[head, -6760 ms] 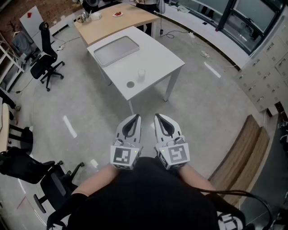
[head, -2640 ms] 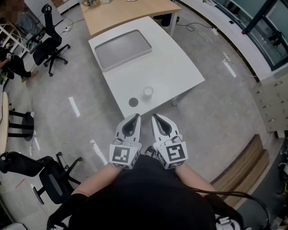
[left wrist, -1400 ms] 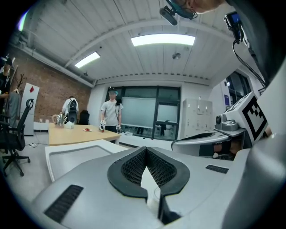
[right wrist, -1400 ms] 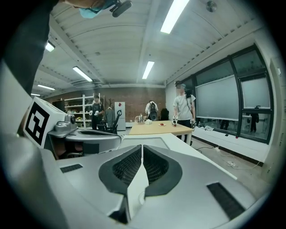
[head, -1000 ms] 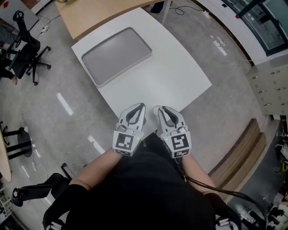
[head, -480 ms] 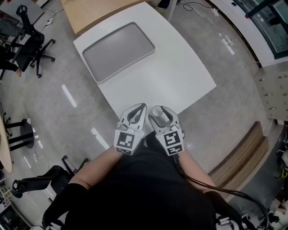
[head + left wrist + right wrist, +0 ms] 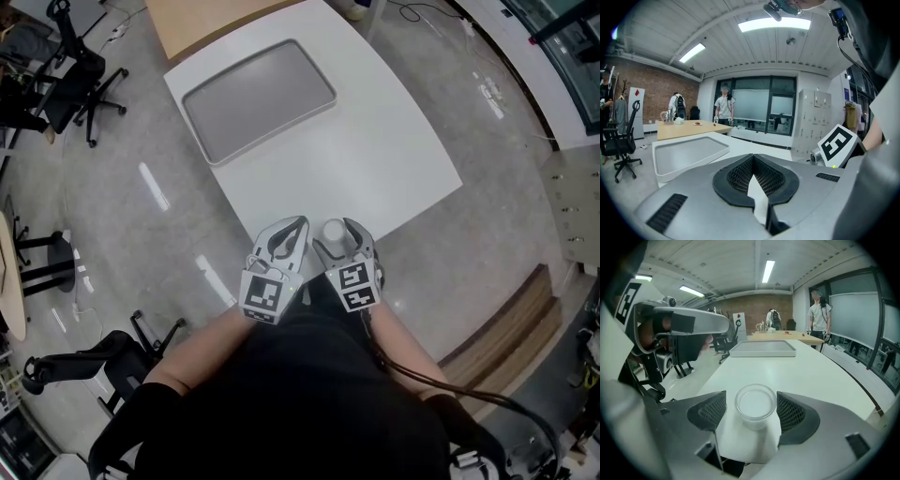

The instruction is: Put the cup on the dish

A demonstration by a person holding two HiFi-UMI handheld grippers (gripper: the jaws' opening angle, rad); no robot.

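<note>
Cup upright on counter, at 12 o'clock between opening jaws of right tool, untouched | left tool closed.

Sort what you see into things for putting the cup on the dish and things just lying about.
For the job: cup, standing between the opening jaws of the right gripper; white table under it. The dish is not in sight.

Lying about: grey tray; wooden table; office chair; left gripper, shut and empty.
</note>
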